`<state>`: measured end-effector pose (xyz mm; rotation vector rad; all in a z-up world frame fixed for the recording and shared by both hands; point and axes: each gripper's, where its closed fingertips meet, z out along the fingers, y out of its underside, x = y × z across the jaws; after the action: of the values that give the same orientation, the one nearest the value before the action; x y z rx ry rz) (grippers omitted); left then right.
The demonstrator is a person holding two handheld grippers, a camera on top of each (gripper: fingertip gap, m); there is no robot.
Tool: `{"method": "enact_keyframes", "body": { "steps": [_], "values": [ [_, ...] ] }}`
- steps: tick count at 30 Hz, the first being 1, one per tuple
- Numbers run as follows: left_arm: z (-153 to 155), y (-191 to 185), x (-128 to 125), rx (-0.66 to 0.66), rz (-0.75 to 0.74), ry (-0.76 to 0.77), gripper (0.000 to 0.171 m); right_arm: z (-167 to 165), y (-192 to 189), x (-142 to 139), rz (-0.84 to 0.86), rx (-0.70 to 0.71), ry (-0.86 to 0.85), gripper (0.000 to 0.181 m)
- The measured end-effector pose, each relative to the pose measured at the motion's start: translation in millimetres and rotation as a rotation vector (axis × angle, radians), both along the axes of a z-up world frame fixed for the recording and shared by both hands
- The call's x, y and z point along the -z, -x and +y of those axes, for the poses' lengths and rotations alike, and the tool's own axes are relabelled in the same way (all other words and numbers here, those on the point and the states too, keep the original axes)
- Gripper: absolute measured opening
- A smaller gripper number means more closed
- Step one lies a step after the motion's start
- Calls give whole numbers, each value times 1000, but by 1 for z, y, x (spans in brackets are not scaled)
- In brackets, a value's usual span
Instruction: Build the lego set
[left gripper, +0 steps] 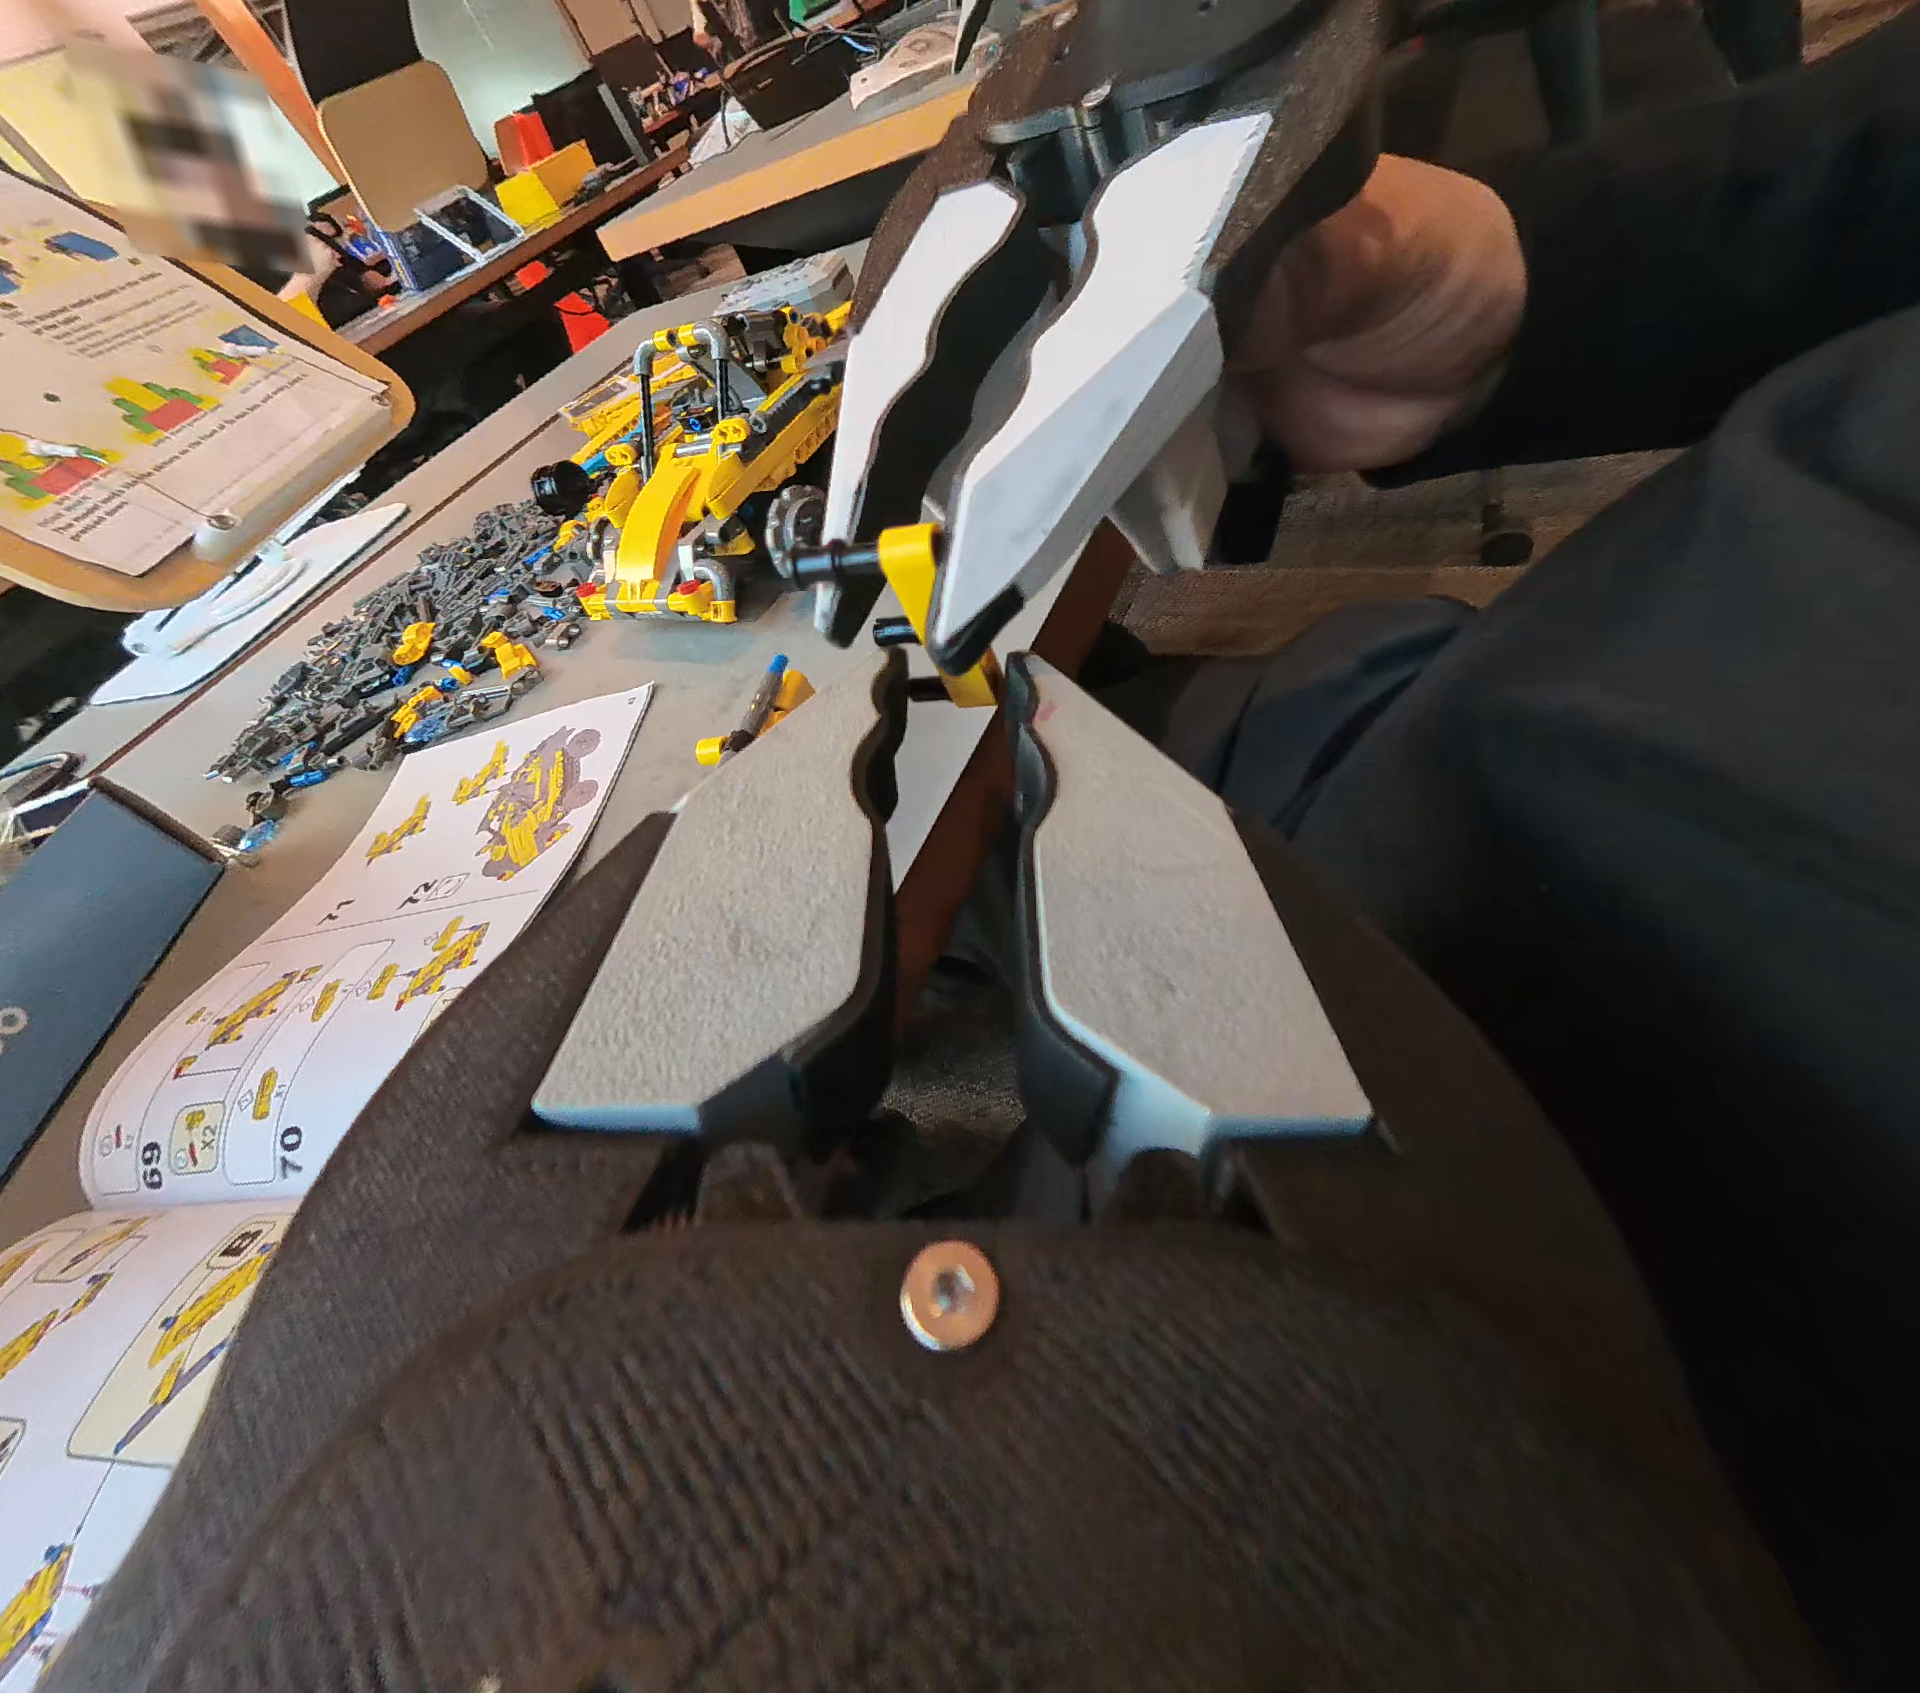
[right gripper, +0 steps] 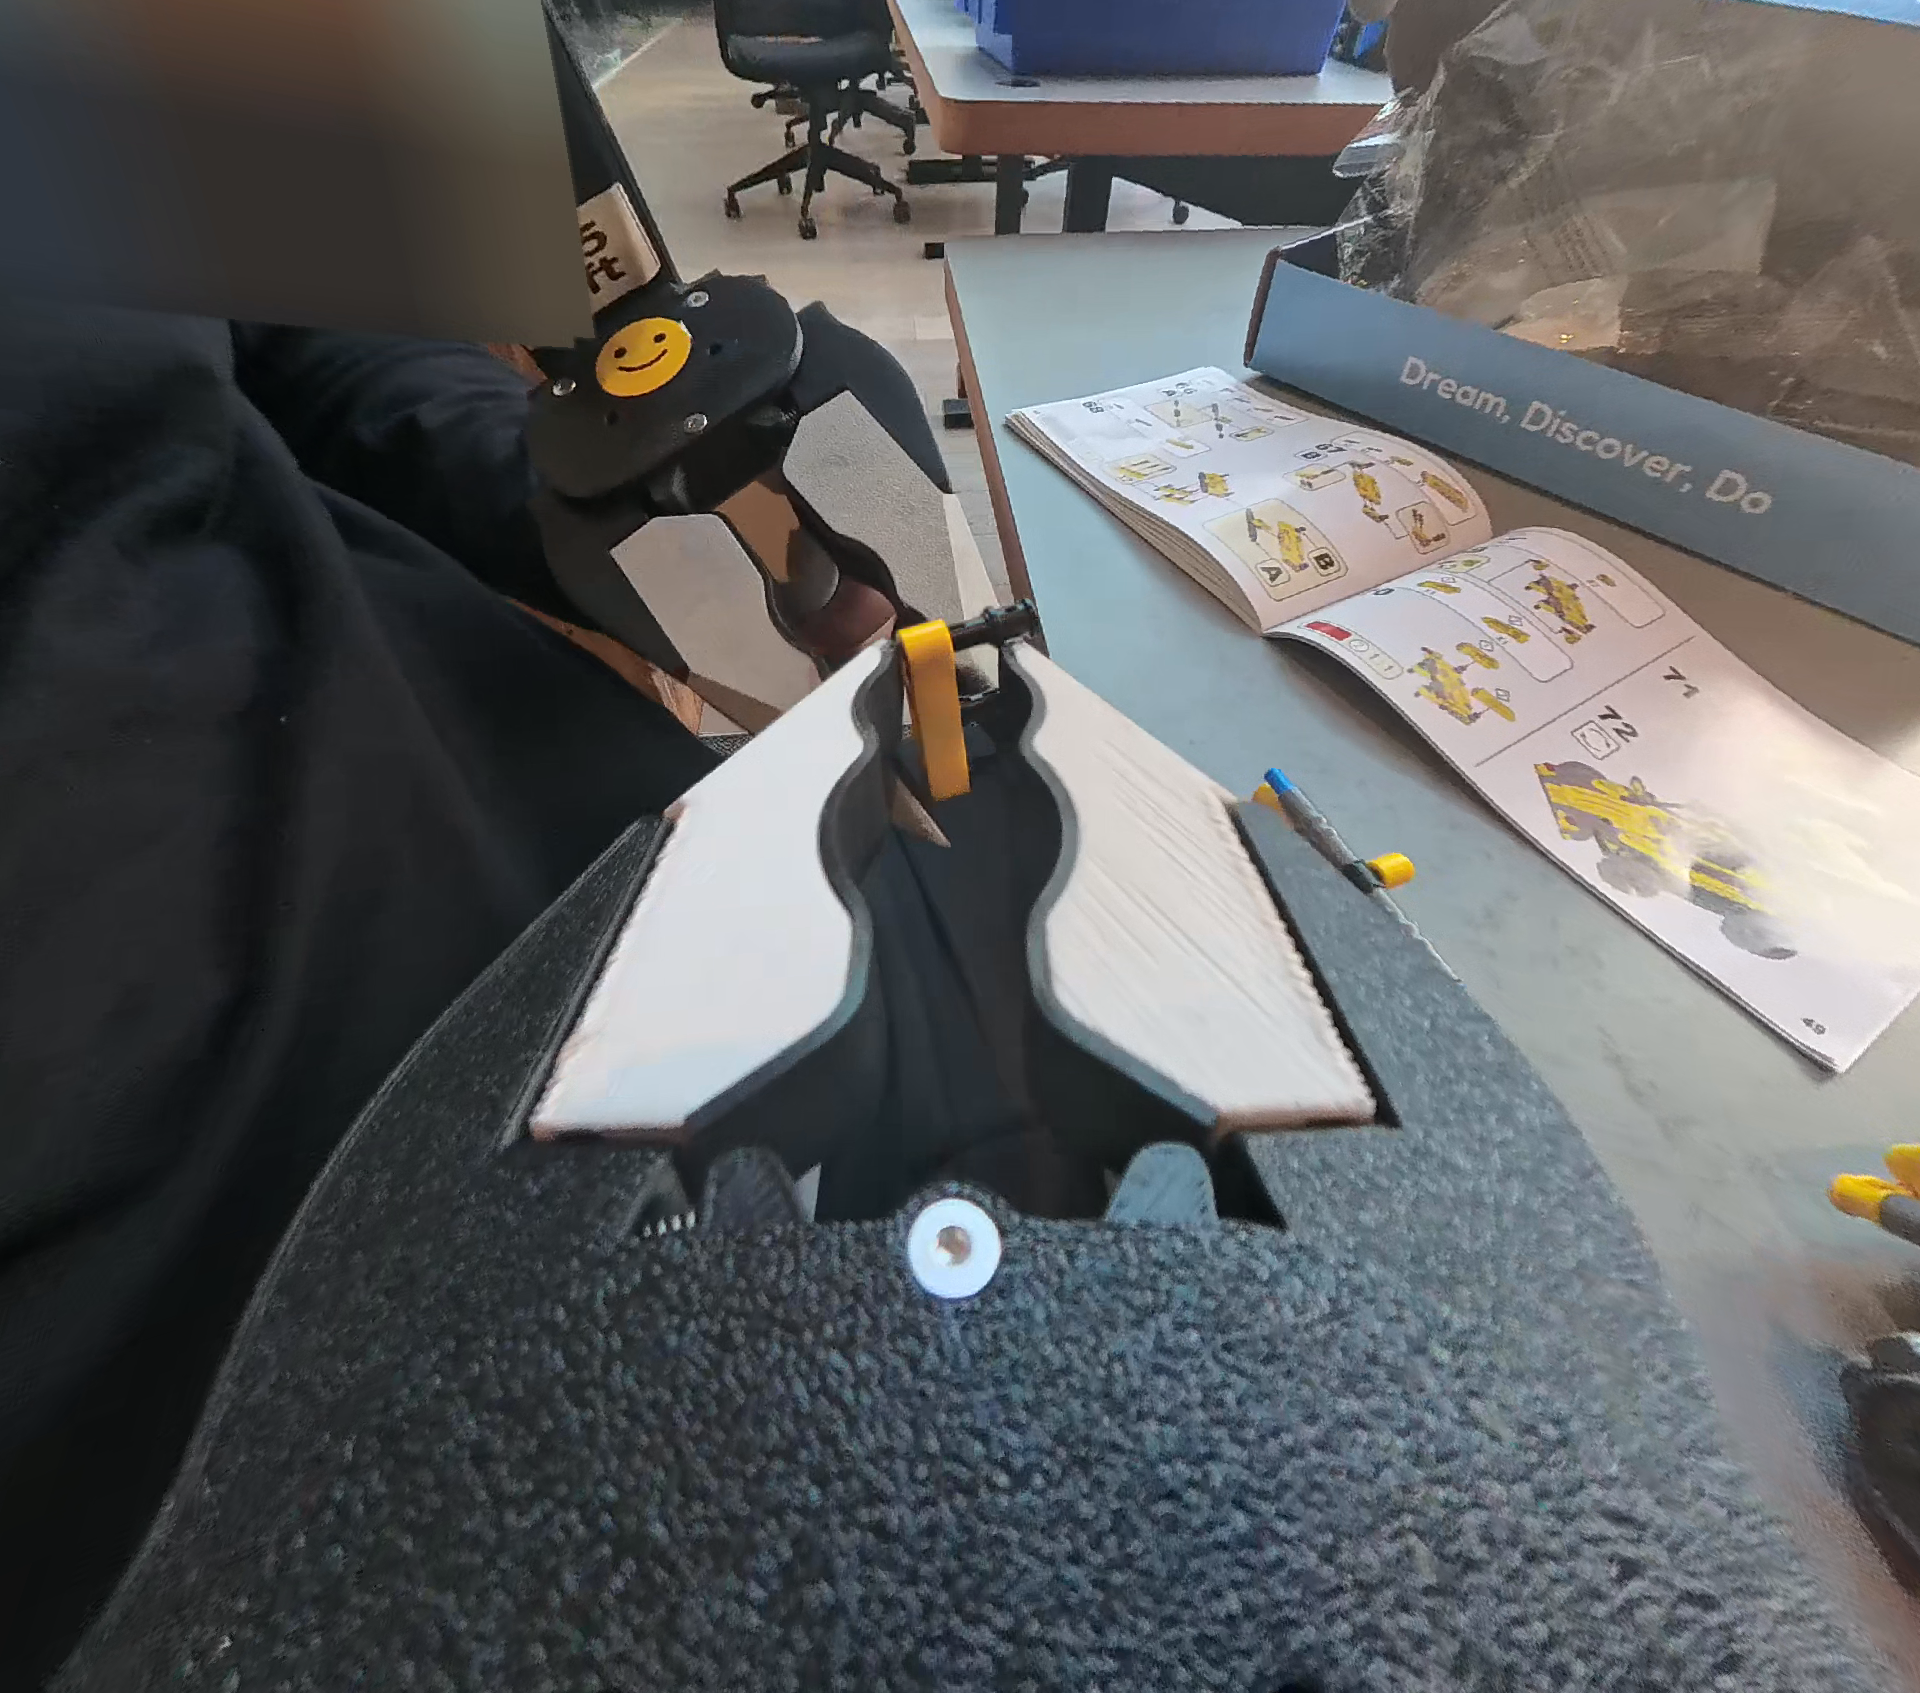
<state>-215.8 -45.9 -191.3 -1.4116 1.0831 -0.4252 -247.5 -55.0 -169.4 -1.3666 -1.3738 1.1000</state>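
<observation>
Gripping a small yellow beam (right gripper: 935,713) near its upper end, the right gripper (right gripper: 951,656) is seen with its fingers (right gripper: 1143,916) closed down to a narrow gap about the piece. Black pins (left gripper: 836,565) are seen sticking out sideways from the beam. In the left wrist view the left gripper (left gripper: 951,672) is met tip to tip with the right gripper (left gripper: 888,620), and the lower end of the same yellow beam (left gripper: 971,677) is found between the left fingers (left gripper: 748,905); these are drawn close around it, though whether the piece is truly pinched by them cannot be told. Both grippers are held above the near edge of the grey desk (left gripper: 665,667), in front of a person's dark clothing (left gripper: 1662,812).

On the desk an open instruction booklet (right gripper: 1507,708) is laid flat, with a pen-like assembly with blue and yellow ends (right gripper: 1335,833) just beside it. Further back a partly built yellow vehicle model (left gripper: 696,490) is stood, and a heap of loose grey, blue and yellow parts (left gripper: 405,677) is spread beside it. A blue cardboard box (right gripper: 1579,438) holding crumpled plastic bags is placed behind the booklet
</observation>
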Motion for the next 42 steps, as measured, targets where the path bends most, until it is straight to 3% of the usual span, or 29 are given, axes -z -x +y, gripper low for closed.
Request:
{"method": "enact_keyframes", "body": {
  "steps": [7, 19, 27, 37, 42],
  "values": [
    [5, 5, 3, -22, 2, 14, 15, -1, 0, 2, 17, 7, -106, 10],
    [5, 5, -1, -38, 12, -25, 15, 0, -3, -2, 54, 0, -53, 9],
    [8, 12, -13, -105, -39, -29, 11, 11, -4, -12, 122, 66, -37, 9],
    [0, 7, -17, -72, -43, -34, 7, 2, 0, -14, 207, 26, 2, 10],
    [-1, 8, -13, -6, -81, 61, 6, 2, 1, -9, 151, 9, -1, 11]
  ]
}}
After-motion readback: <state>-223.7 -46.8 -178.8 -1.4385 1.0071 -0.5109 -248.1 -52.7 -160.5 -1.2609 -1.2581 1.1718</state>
